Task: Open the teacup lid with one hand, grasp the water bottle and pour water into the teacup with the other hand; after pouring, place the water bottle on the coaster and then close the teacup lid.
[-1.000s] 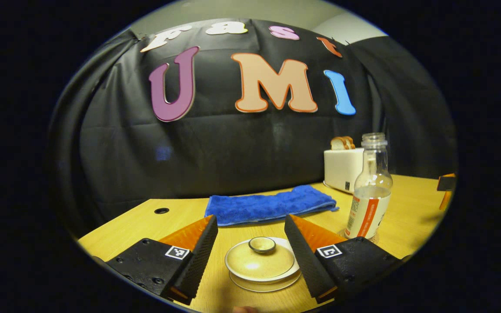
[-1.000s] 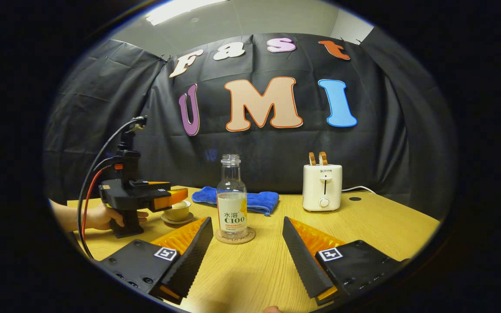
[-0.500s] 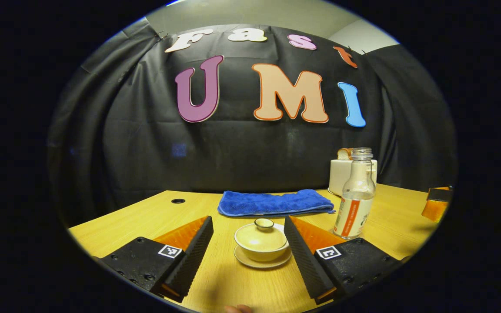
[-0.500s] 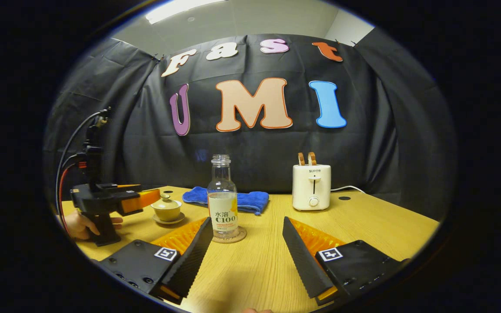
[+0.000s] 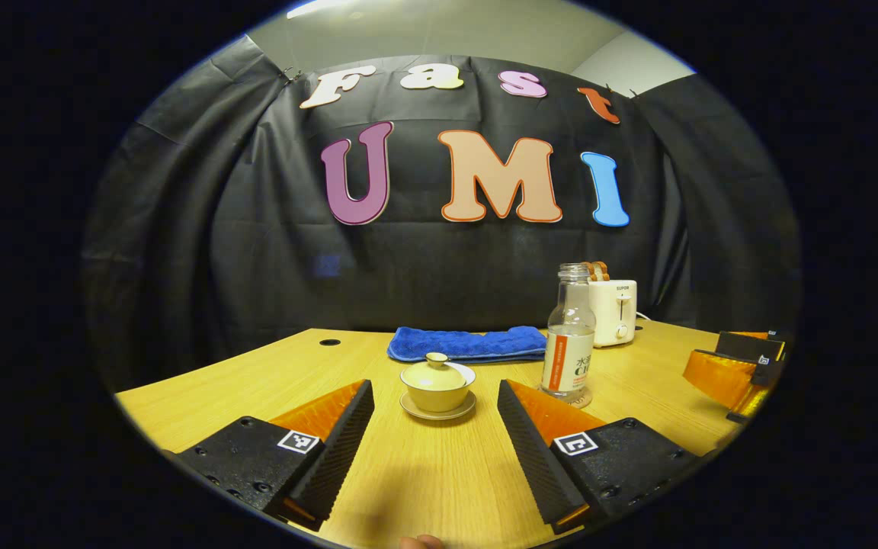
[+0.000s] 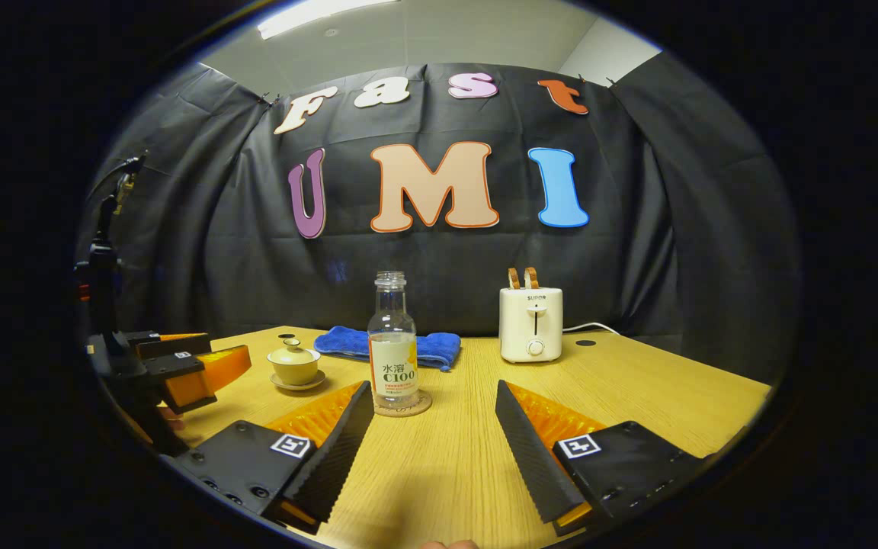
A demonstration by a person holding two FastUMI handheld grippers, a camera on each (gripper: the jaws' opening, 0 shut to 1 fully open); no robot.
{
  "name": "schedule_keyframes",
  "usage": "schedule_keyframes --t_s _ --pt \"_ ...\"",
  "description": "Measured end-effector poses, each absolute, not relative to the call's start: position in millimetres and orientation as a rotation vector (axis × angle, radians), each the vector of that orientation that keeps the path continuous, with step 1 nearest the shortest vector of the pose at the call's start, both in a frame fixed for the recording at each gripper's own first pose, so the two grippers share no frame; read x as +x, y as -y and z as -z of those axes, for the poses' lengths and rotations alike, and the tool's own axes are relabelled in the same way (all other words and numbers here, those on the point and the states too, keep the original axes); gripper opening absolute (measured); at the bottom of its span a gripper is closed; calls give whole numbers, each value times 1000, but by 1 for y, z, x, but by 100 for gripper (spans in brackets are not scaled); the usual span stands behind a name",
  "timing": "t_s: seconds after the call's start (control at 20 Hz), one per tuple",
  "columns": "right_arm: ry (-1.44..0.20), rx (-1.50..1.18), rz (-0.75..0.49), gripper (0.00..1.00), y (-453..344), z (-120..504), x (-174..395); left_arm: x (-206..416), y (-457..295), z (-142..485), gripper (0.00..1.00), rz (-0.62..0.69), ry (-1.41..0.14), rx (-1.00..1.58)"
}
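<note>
Pale wooden worktop (image 5: 424, 473) is carrying a lidded cream ceramic teacup (image 5: 437, 383) on its saucer; just right of the teacup, a clear capless water bottle (image 6: 392, 347) is standing on a round coaster (image 6: 402, 404). Left gripper (image 5: 435, 446) and right gripper (image 6: 434, 450) are hovering near the teacup, both wide open, gripping nothing.

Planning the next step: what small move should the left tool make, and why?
Probably ease the left tool forward to straddle the lid knob: the lid sits on the teacup, the tool is open and short of it, and the water bottle stands on its coaster.
</note>
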State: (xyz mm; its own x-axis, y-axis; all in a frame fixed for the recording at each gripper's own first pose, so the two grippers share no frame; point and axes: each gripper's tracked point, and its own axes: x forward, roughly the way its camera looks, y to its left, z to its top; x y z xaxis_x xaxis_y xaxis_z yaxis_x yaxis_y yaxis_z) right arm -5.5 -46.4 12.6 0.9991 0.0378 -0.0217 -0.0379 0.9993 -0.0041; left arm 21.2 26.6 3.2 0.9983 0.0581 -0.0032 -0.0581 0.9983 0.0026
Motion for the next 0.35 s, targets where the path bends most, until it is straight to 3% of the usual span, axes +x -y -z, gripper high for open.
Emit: schedule_keyframes --t_s 0.25,0.35 --pt "-22 -5 -30 96 37 -12 -15 -1 -4 -2 95 -45 -4 3" --pt "-21 -5 -33 100 35 -12 -17 -6 1 -4 96 -33 1 3"
